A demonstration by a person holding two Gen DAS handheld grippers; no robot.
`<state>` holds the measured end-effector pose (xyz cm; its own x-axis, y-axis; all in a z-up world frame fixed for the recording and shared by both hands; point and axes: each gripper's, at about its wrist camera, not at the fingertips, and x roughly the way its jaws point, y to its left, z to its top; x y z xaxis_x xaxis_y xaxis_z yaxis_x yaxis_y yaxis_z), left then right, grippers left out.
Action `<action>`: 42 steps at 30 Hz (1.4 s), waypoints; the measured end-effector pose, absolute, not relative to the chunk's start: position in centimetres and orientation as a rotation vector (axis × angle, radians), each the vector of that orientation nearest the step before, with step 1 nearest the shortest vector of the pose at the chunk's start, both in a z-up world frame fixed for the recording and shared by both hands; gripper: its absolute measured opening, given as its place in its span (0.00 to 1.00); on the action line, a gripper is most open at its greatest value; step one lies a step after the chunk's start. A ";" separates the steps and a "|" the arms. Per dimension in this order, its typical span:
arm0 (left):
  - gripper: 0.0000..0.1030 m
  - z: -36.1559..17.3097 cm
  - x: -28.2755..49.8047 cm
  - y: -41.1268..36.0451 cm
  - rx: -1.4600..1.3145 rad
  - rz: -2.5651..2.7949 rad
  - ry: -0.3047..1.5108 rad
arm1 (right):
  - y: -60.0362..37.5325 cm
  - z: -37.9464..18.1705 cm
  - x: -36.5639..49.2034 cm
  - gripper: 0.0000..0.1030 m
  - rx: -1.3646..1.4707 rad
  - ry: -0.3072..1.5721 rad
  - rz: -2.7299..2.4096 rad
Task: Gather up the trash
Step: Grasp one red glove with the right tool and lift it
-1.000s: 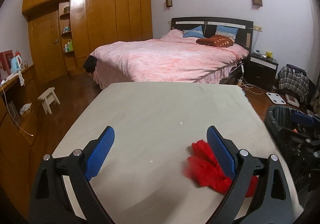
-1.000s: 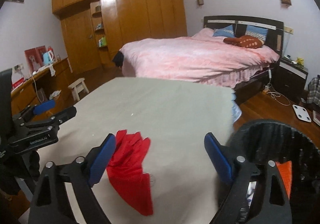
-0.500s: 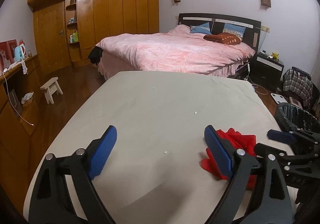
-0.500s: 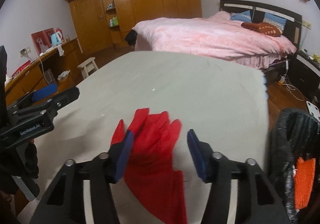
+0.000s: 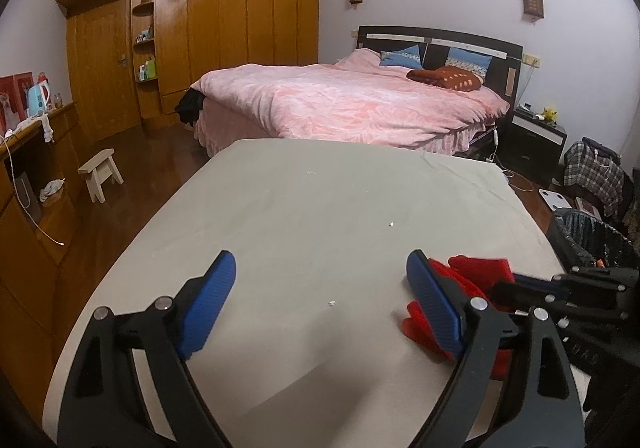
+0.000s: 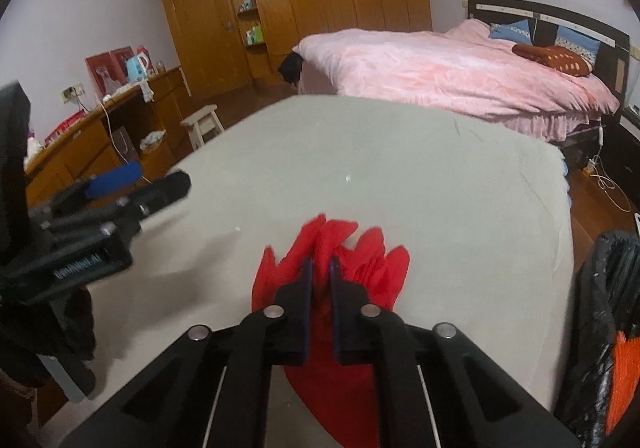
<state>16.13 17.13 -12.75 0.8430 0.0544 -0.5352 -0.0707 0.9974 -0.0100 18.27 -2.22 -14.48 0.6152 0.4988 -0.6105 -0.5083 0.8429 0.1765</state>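
A pair of red rubber gloves (image 6: 360, 252) lies on the grey table (image 6: 420, 167) near its right front edge. My right gripper (image 6: 320, 268) is shut on the gloves, its blue pads pinching the red rubber at the table surface. In the left wrist view the red gloves (image 5: 476, 272) lie just right of my left gripper (image 5: 320, 288), which is open and empty above the table (image 5: 320, 199). The right gripper (image 5: 560, 288) reaches in there from the right. A black-lined trash bin (image 6: 608, 328) stands at the table's right side, with orange trash (image 6: 624, 372) inside.
A pink bed (image 5: 352, 103) stands behind the table, wooden wardrobes (image 5: 224, 19) at the back. A small stool (image 5: 100, 171) and a wooden desk (image 5: 28, 167) are on the left. The bin also shows in the left wrist view (image 5: 588, 232). Small white crumbs (image 5: 331, 303) dot the table.
My right gripper has moved forward and down over the red gloves and closed on them. My left gripper stays open, with its view shifted slightly.
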 end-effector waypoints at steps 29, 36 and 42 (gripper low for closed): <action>0.65 -15.9 17.0 9.2 -0.009 -0.148 0.659 | -9.4 -15.0 19.4 0.16 0.020 0.702 0.396; 0.62 -17.3 17.4 6.6 -0.005 -0.217 0.703 | -10.0 -14.9 19.4 0.24 0.028 0.703 0.388; 0.29 -18.4 17.9 6.1 0.000 -0.224 0.755 | -9.7 -15.4 19.3 0.27 0.018 0.710 0.395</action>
